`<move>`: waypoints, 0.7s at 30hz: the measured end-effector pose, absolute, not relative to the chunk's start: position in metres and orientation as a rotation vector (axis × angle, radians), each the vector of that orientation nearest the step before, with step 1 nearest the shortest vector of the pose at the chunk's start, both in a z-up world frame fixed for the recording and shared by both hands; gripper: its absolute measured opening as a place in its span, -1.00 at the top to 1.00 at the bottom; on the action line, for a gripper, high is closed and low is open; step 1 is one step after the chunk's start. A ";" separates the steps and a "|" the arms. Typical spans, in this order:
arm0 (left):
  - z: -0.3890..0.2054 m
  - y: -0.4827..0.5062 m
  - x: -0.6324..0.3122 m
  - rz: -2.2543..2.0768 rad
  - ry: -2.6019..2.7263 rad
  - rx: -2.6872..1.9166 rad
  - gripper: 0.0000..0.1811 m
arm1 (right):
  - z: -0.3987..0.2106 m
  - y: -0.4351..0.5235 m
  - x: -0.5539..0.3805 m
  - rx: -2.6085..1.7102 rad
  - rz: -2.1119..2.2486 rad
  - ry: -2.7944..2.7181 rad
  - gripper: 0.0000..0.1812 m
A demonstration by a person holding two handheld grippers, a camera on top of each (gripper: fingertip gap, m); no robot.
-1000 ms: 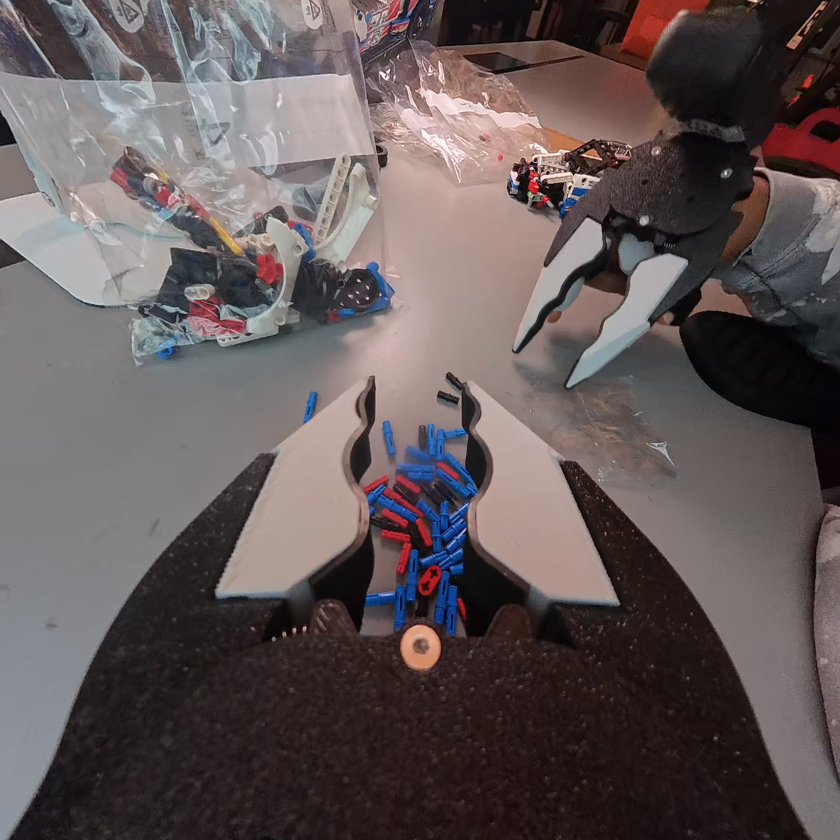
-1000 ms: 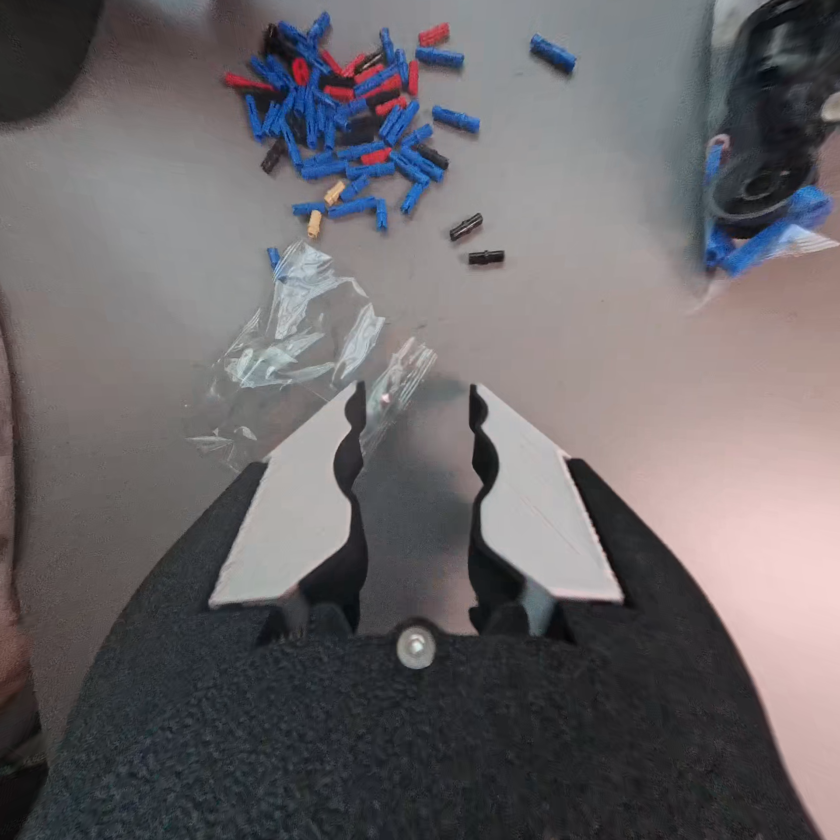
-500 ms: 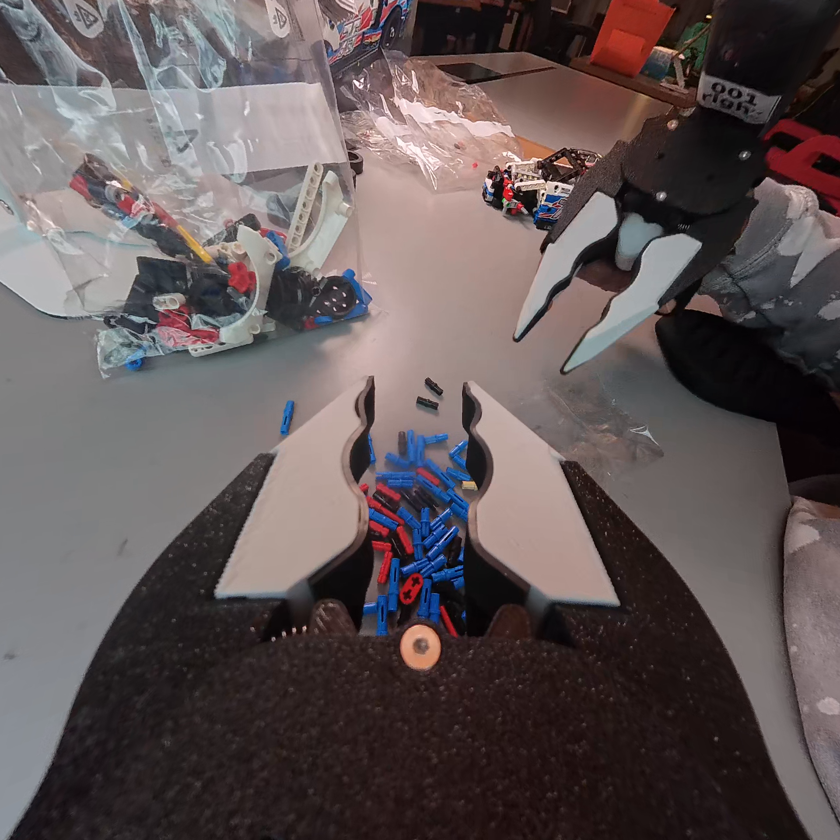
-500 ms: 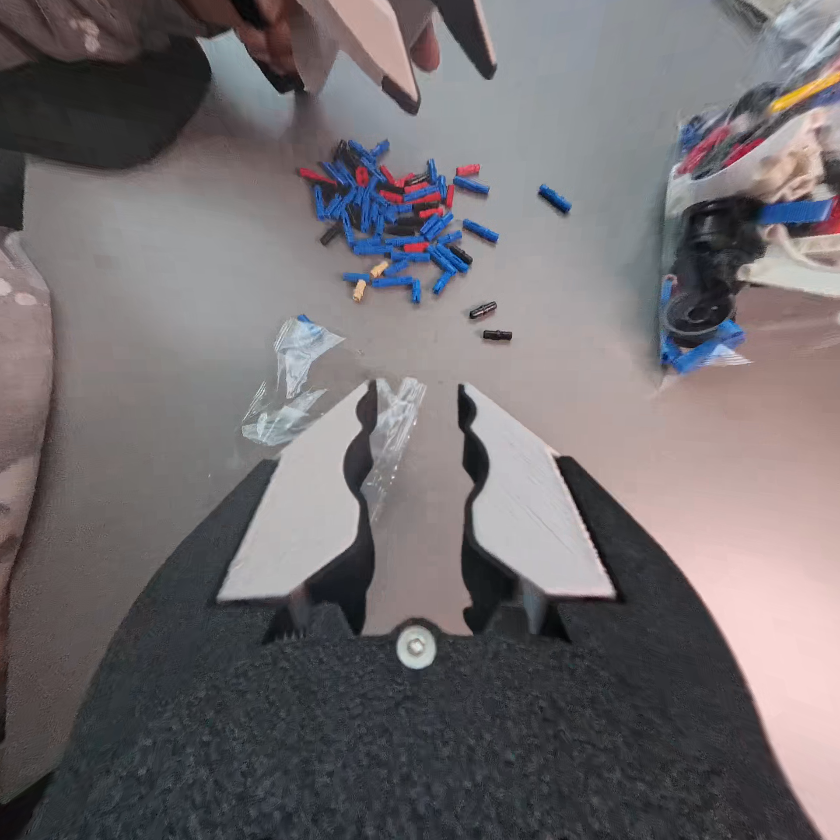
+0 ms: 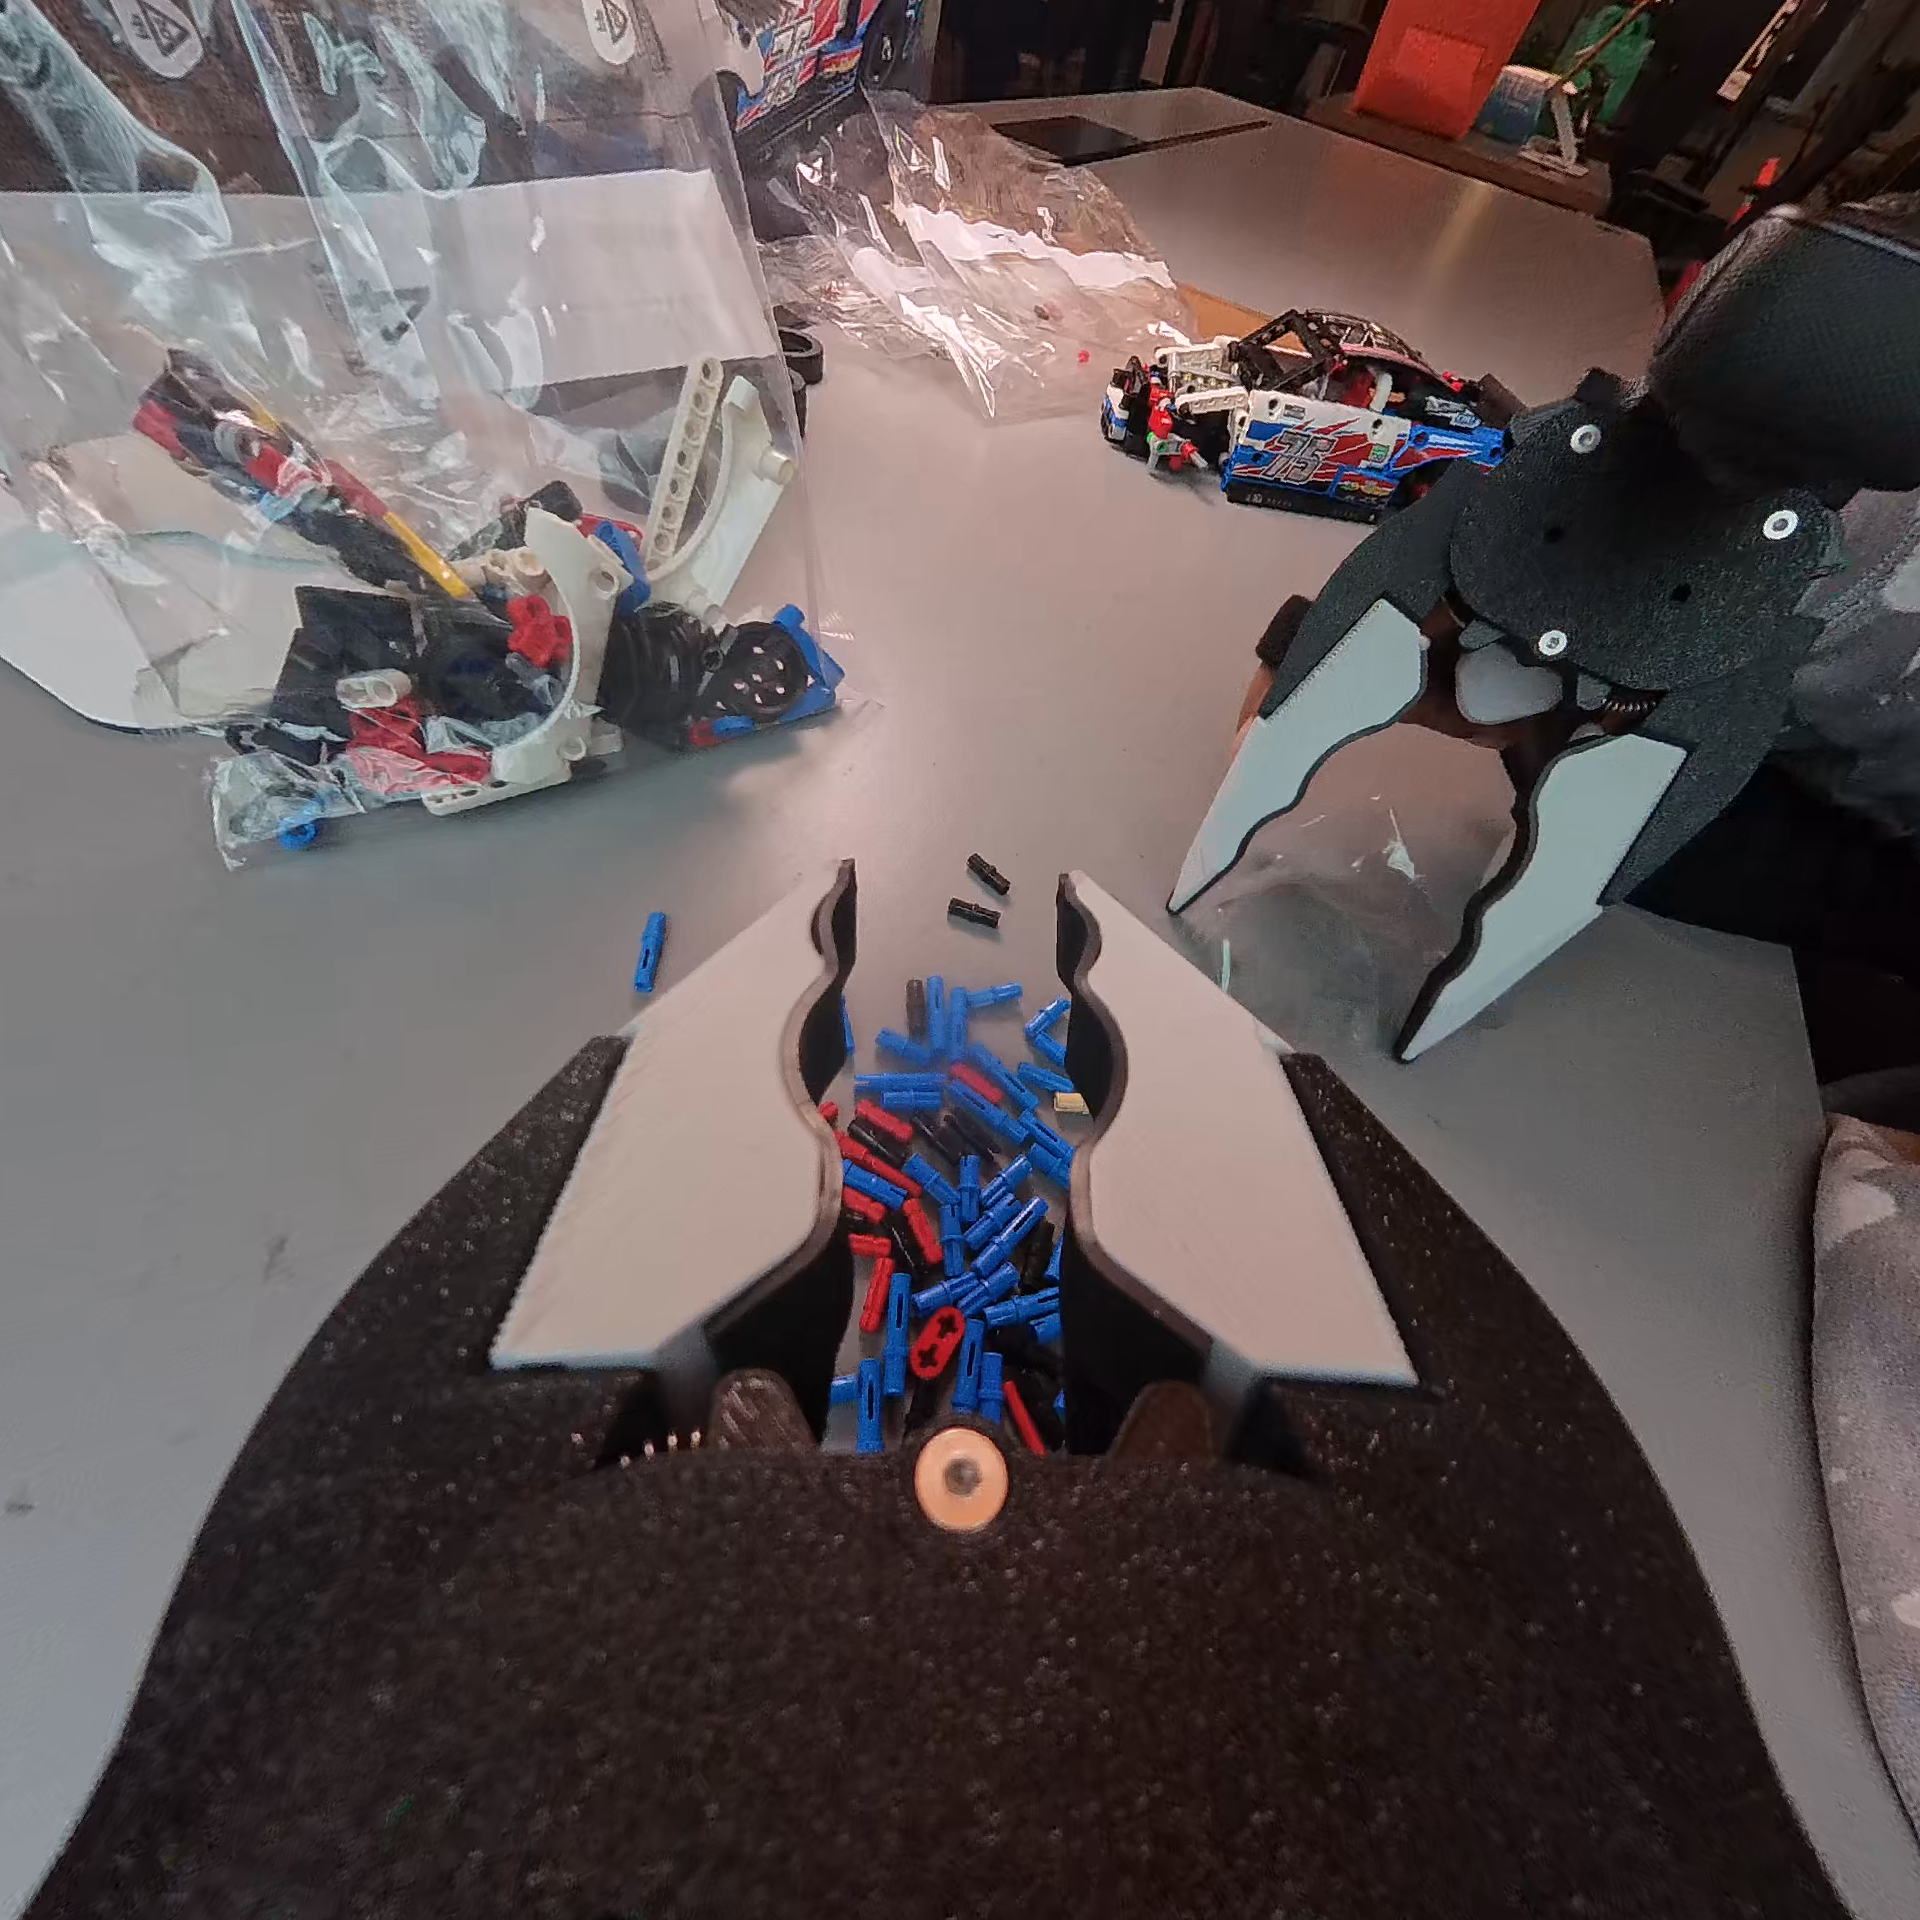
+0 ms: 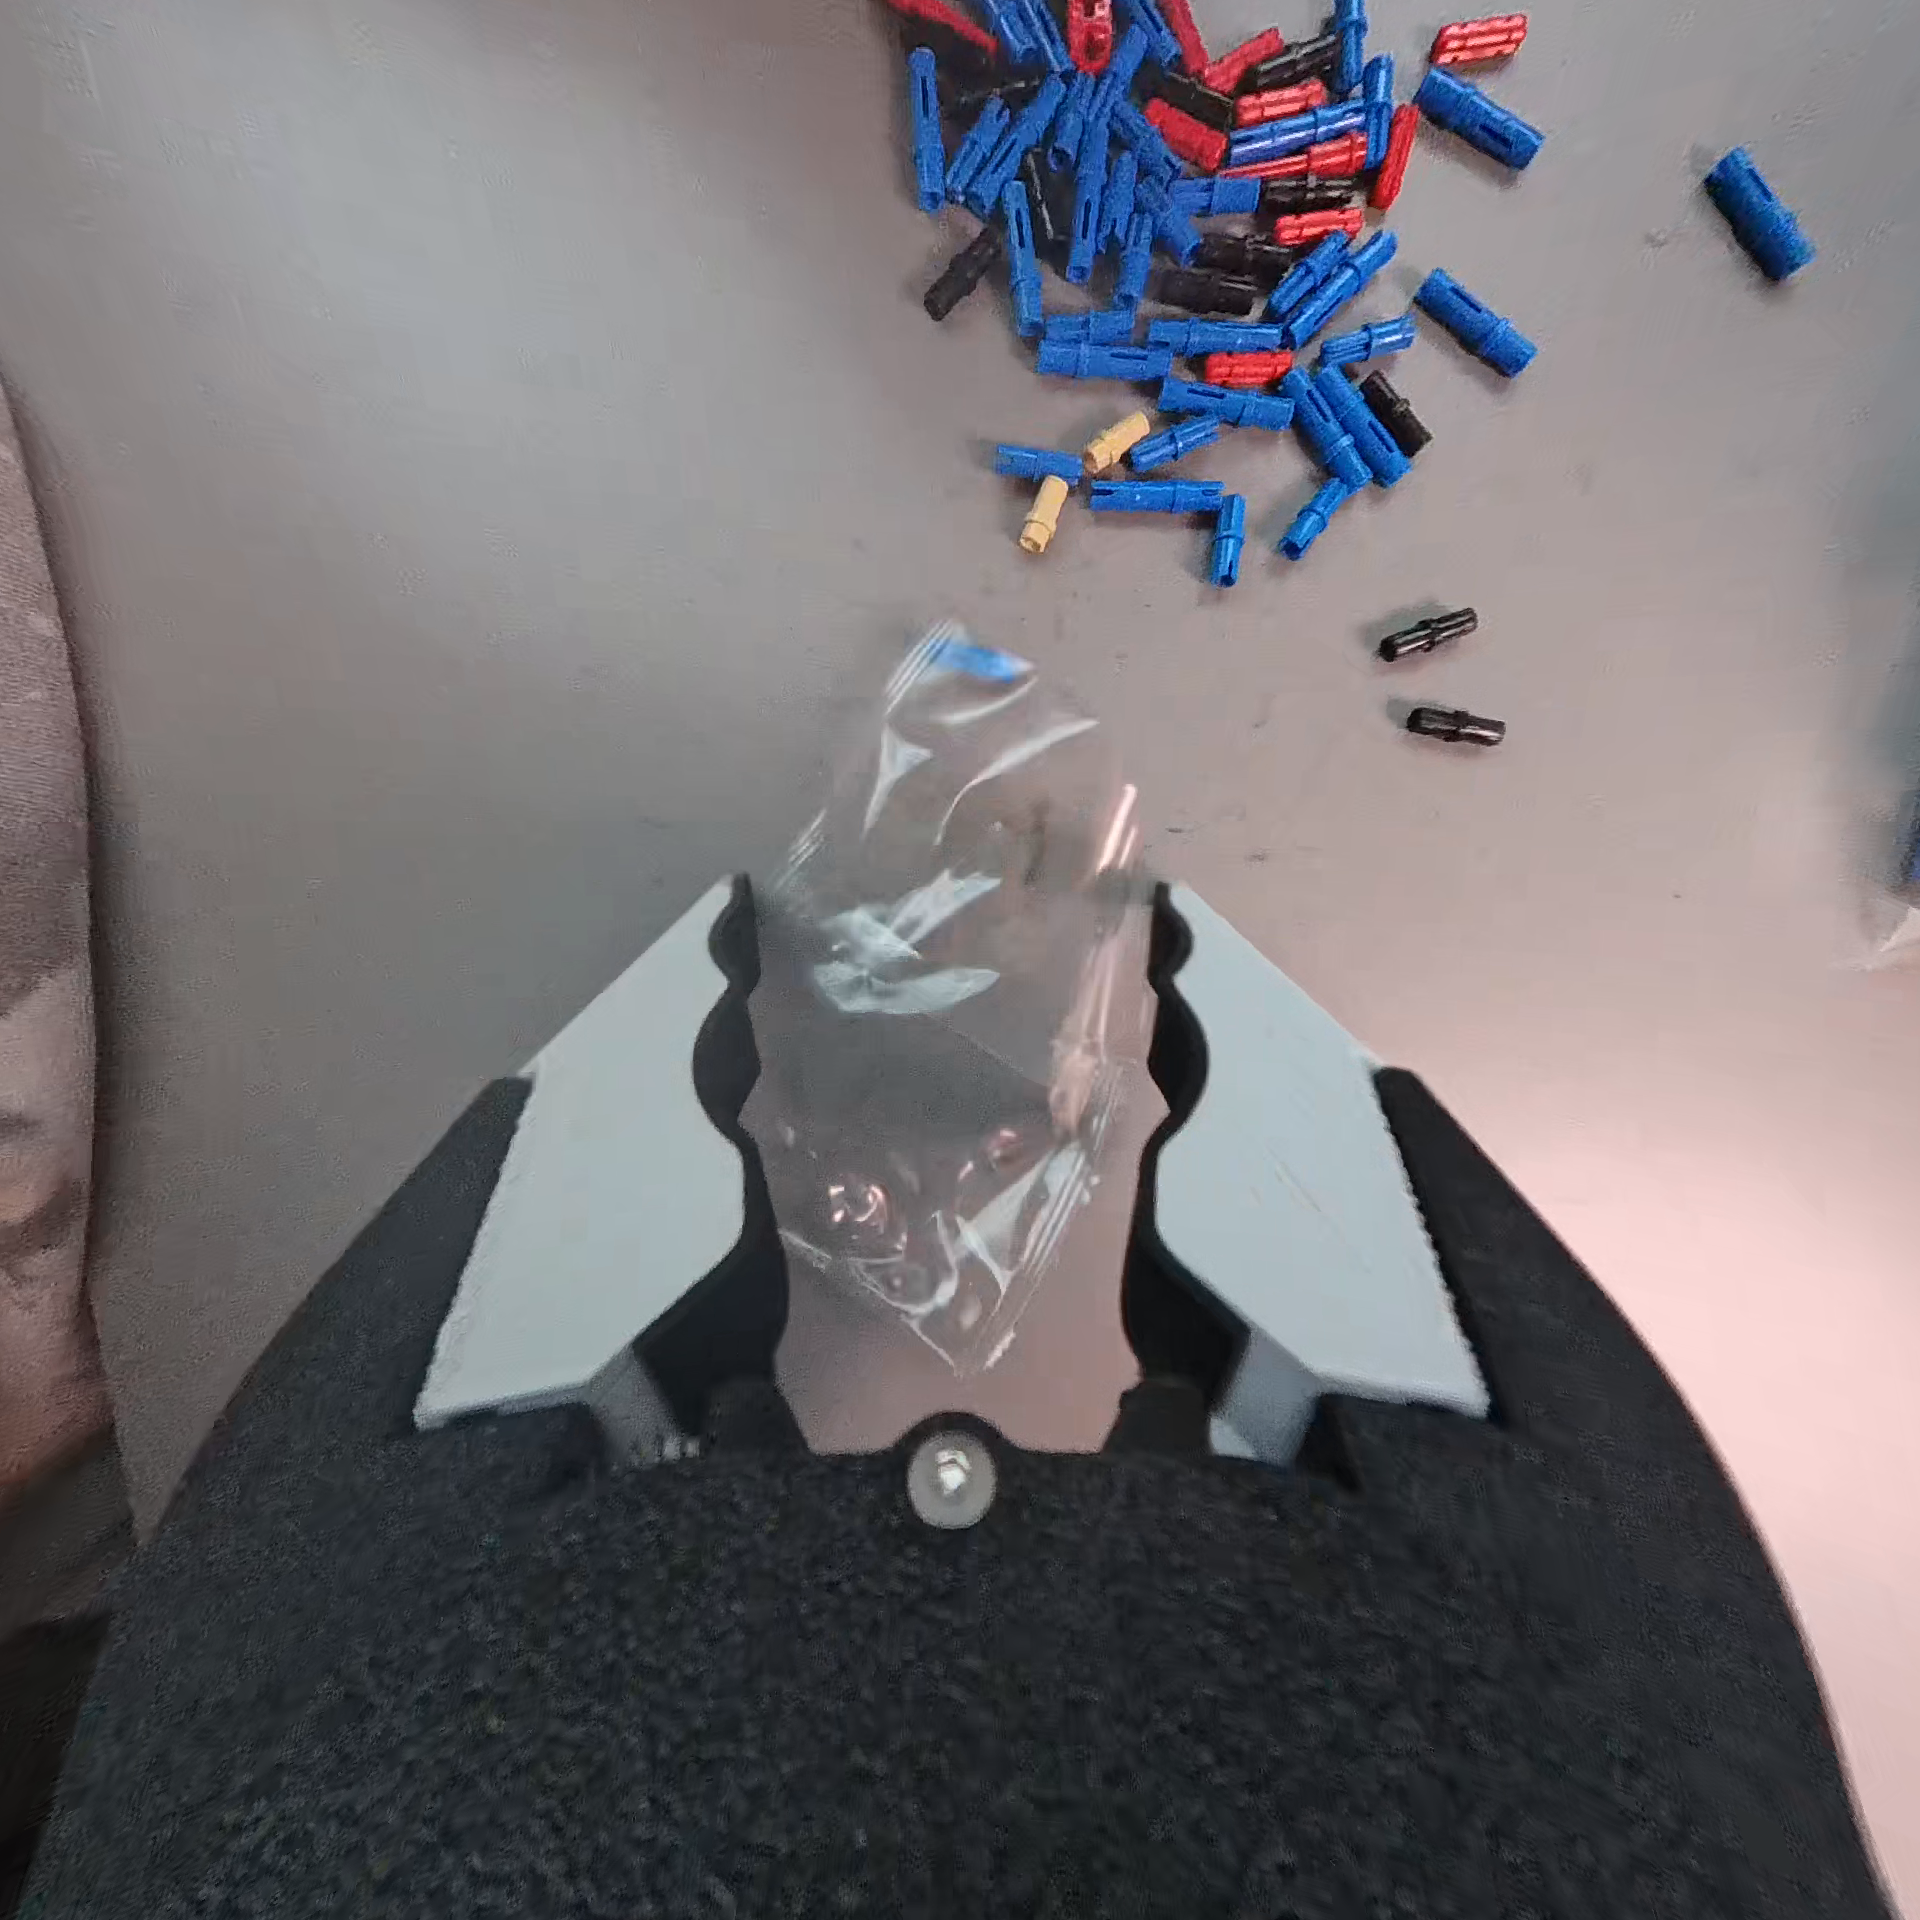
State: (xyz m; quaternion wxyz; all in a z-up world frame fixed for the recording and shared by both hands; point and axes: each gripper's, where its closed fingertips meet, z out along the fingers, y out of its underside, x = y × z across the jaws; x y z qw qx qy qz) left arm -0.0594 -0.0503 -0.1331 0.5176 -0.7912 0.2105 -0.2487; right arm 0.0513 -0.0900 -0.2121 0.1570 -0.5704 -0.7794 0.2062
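A small clear bag (image 6: 935, 1039) lies on the grey table (image 6: 416, 520) between the spread fingers of the right gripper (image 6: 951, 904), which has dropped closer and widened. The left gripper (image 5: 956, 883) stays open over the pile of pins (image 5: 956, 1174); a bag of parts (image 5: 468, 623) sits beyond.

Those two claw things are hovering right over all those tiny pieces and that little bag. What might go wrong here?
Likely risks:
1. The open left gripper sits low over the pile of small pins; a nudge might scatter them across the grey table.
2. The open right gripper straddles a flimsy clear bag, which may slip or crumple.
3. Two stray black pins could roll away.
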 end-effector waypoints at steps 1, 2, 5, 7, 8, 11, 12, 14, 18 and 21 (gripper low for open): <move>-0.133 -0.050 -0.059 -0.595 0.506 -1.898 0.59 | -0.211 -0.089 0.051 -1.624 0.594 -2.225 0.31; -0.133 -0.050 -0.059 -0.593 0.508 -1.897 0.59 | -0.210 -0.086 0.051 -1.620 0.591 -2.212 0.37; -0.133 -0.051 -0.058 -0.593 0.513 -1.896 0.59 | -0.201 -0.076 0.050 -1.604 0.614 -2.156 0.40; -0.130 -0.052 -0.056 -0.618 0.511 -1.880 0.58 | -0.182 -0.071 0.041 -1.513 0.676 -2.067 0.46; -0.127 -0.053 -0.054 -0.644 0.507 -1.866 0.57 | -0.170 -0.070 0.037 -1.469 0.713 -2.018 0.53; -0.121 -0.055 -0.047 -0.720 0.496 -1.840 0.52 | -0.157 -0.066 0.033 -1.407 0.728 -1.962 0.65; -0.121 -0.056 -0.046 -0.733 0.499 -1.838 0.50 | -0.153 -0.064 0.031 -1.378 0.729 -1.938 0.68; -0.117 -0.060 -0.040 -0.777 0.514 -1.818 0.46 | -0.136 -0.069 0.024 -1.296 0.809 -1.856 0.73; -0.105 -0.080 -0.012 -1.035 0.586 -1.742 0.30 | -0.092 -0.076 0.012 -1.112 0.929 -1.657 0.75; -0.093 -0.093 0.010 -1.197 0.619 -1.663 0.06 | -0.051 -0.087 0.009 -0.984 1.083 -1.454 0.79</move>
